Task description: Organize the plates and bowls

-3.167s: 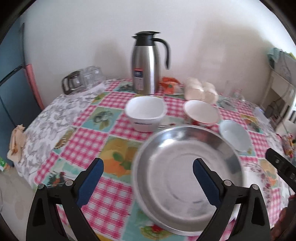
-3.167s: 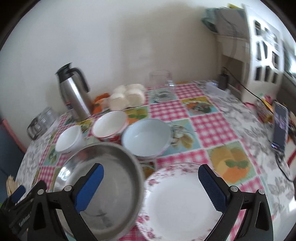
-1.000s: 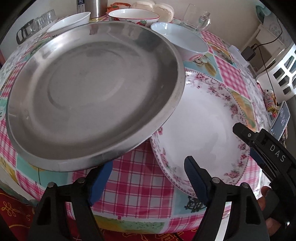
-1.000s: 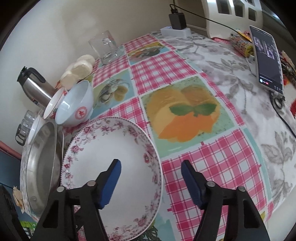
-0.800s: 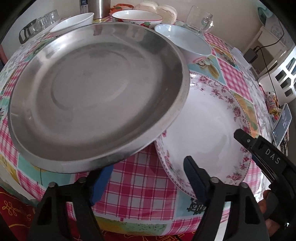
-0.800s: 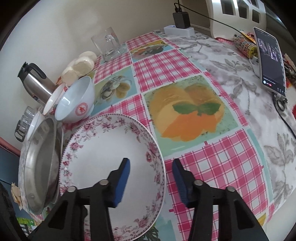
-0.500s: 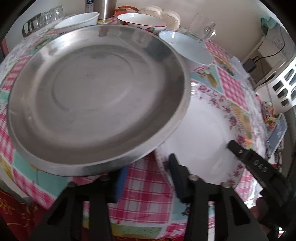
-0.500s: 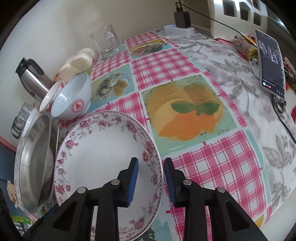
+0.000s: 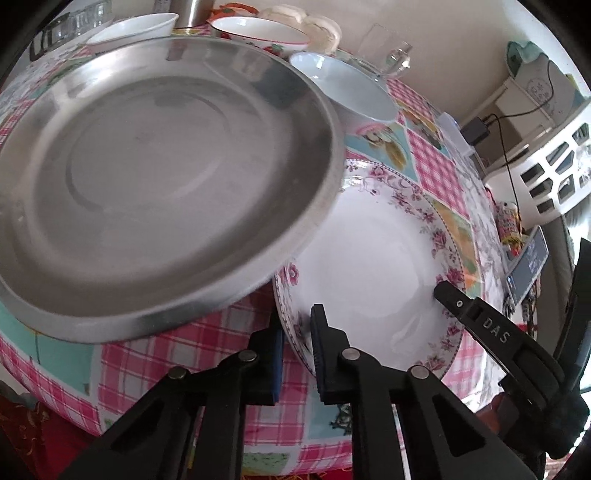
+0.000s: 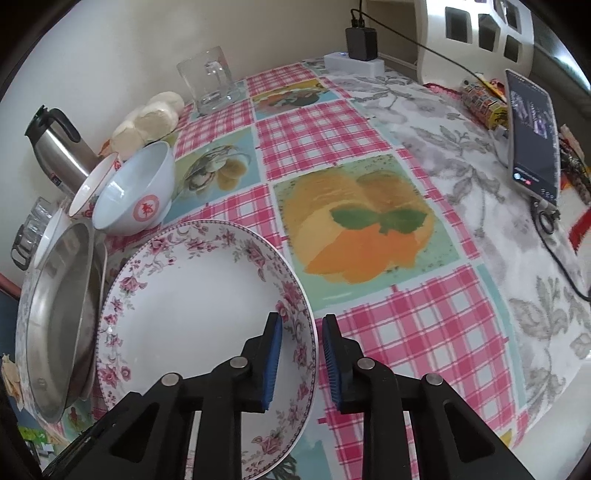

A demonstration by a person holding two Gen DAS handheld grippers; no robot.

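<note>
A white floral plate (image 9: 373, 251) (image 10: 192, 310) lies near the table's front edge. My left gripper (image 9: 297, 332) is shut on the plate's near-left rim. My right gripper (image 10: 301, 336) straddles the right rim; its jaws are closing, with the rim between the pads. One of its fingers (image 9: 480, 325) shows at the plate's far side in the left wrist view. A large steel plate (image 9: 159, 173) (image 10: 55, 314) sits to the left, its rim overlapping the floral plate's edge. Behind stand a pale blue bowl (image 10: 136, 195), a red-rimmed bowl (image 9: 258, 33) and a white bowl (image 9: 136, 29).
A steel thermos (image 10: 59, 147), buns (image 10: 155, 118) and a glass mug (image 10: 210, 81) line the wall. A phone (image 10: 532, 136) with its cable lies at the right, a charger (image 10: 360, 40) at the back. The checked tablecloth (image 10: 369, 229) spreads right of the plate.
Both grippers' jaws went from wide open to narrow around the floral plate's rim, left on the near-left side, right on the right side. The dishes stayed put.
</note>
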